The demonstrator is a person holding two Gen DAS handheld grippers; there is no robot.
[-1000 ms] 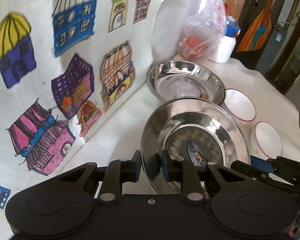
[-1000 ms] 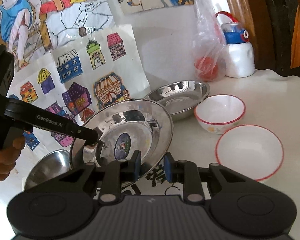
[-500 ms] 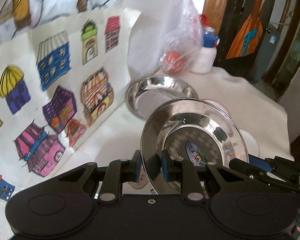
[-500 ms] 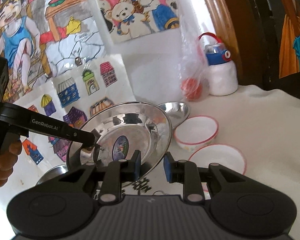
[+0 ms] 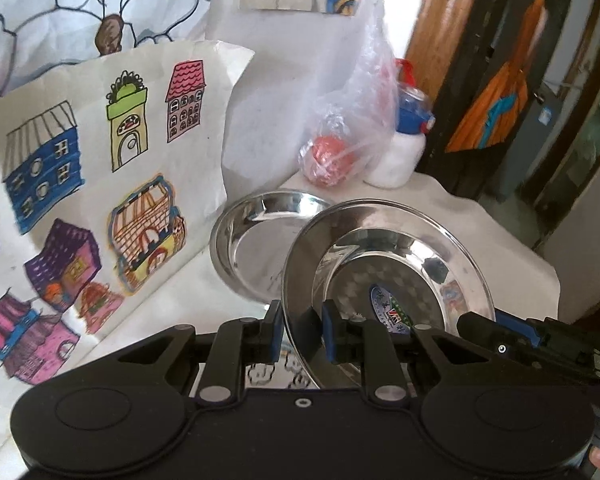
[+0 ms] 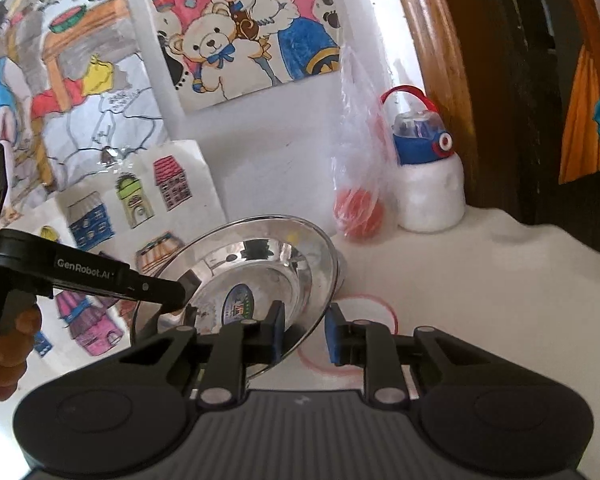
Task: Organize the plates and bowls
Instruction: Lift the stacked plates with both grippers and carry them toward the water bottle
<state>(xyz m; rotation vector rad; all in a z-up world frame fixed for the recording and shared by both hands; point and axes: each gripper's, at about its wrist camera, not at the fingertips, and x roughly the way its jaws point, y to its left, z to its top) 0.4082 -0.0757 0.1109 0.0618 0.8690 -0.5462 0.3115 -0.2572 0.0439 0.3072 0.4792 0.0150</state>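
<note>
- As seen from the left wrist, a steel plate (image 5: 388,280) has been lifted and carried toward a second steel plate (image 5: 260,240), its rim clenched by the left gripper (image 5: 300,334).
- From the right wrist, the right gripper (image 6: 304,334) has just been closing on the opposite rim; stacking seems near.

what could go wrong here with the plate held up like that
1. Both grippers, left and right, pinch only the thin rim of the tilted steel plate; it may slip or twist out.
2. If it drops, it could hit the steel dish or the red-rimmed bowl below.
</note>
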